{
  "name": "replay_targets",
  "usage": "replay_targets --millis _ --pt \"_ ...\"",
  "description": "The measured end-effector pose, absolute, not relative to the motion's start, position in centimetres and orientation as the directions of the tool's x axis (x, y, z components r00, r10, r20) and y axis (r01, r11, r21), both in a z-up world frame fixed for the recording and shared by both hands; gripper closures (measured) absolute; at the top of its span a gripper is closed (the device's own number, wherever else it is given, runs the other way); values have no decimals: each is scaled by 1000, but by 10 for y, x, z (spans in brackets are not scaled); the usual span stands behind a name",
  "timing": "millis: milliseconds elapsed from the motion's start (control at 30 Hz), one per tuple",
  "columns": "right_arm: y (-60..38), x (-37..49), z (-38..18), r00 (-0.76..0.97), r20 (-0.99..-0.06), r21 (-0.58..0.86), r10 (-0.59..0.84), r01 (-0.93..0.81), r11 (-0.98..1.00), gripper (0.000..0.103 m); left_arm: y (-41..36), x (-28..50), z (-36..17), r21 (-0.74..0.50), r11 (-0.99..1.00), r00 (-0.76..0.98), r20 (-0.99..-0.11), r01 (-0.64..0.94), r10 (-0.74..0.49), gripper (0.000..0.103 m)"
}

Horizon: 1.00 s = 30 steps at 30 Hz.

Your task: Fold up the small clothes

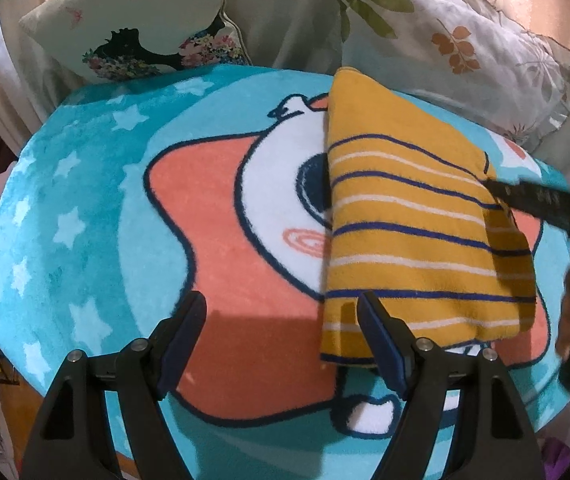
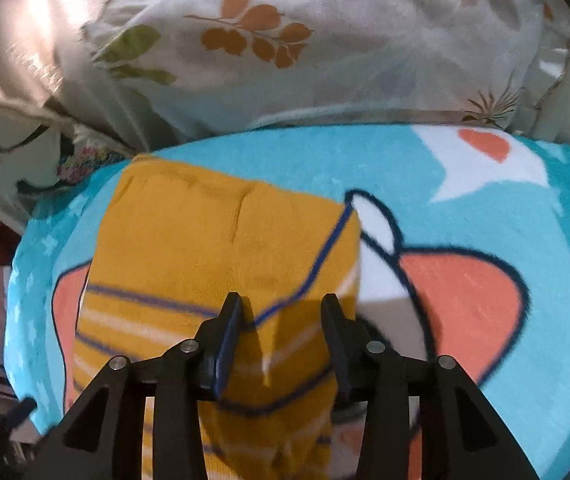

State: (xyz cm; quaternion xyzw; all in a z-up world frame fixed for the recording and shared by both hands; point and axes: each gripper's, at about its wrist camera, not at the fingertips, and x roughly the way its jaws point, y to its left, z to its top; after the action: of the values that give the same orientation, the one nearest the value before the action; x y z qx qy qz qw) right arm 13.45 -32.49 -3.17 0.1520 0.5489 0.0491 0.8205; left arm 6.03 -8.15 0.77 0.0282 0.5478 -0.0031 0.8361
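Bedding fills the background, and on it lies a turquoise cartoon blanket [image 1: 85, 208] with stars and a big coral shape, where the yellow striped garment [image 1: 413, 216] sits folded into a neat oblong. From the left gripper [image 1: 281, 332] it lies ahead and to the right, its near hem just under that gripper's right fingertip, and the jaws stand wide apart with nothing between them. Over at the right gripper [image 2: 281, 332], the jaws are also spread and empty, hovering low over the garment's near edge, with the fabric directly below and ahead; whether the pads actually touch the cloth I cannot tell. My read: the fold is largely made, and what's left is a final tidy or one more fold. To do that well, pinch both layers at a corner rather than the top layer alone, lift only slightly, and carry the edge over squarely so the navy stripes line up. Beyond the garment, a leaf-print pillow [image 2: 285, 40] and a floral cushion [image 1: 133, 28] rest at the blanket's far edge.
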Motion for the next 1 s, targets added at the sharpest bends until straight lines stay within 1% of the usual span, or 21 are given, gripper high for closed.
replay_targets --millis 167,233,300,467,567,633,700,733,800,867,900,933,1000 --pt "-315 75 -33 406 -892 235 196 48 971 55 -94 49 2 29 998 387 -922 61 3 26" --pt "-321 53 -33 418 -887 246 199 62 967 50 -99 42 1 26 997 385 -923 74 -5 26" --pt "-328 38 -39 394 -896 262 205 95 961 47 -102 34 3 23 996 390 -921 84 -12 26" --pt "-342 1 -51 348 -915 269 207 140 953 47 -102 16 11 23 996 422 -906 87 -16 26" --pt "-343 -10 -45 357 -917 247 177 162 955 46 -101 10 14 20 996 433 -901 87 -19 26" --pt "-341 -17 -29 416 -894 251 165 161 954 46 -101 10 15 18 996 442 -897 91 -25 25" --pt "-333 -17 -14 451 -875 257 174 128 958 46 -106 21 12 9 994 457 -889 112 -44 20" --pt "-330 -16 -9 457 -871 255 177 114 960 46 -109 28 8 17 993 459 -887 119 -40 19" --pt "-325 -17 -4 465 -868 250 177 102 963 46 -114 45 -8 67 990 460 -888 122 4 19" --pt "-326 -16 -4 459 -871 254 176 112 961 46 -113 60 -30 89 990 409 -912 111 36 19" --pt "-328 -17 -6 454 -873 256 176 120 959 46 -107 64 -39 64 993 376 -926 98 23 19" --pt "-329 -17 -8 447 -877 258 176 130 957 46 -102 65 -41 33 996 370 -929 82 0 18" --pt "-334 -21 -12 435 -885 254 167 151 955 46 -95 63 -37 5 997 368 -929 76 -24 18"
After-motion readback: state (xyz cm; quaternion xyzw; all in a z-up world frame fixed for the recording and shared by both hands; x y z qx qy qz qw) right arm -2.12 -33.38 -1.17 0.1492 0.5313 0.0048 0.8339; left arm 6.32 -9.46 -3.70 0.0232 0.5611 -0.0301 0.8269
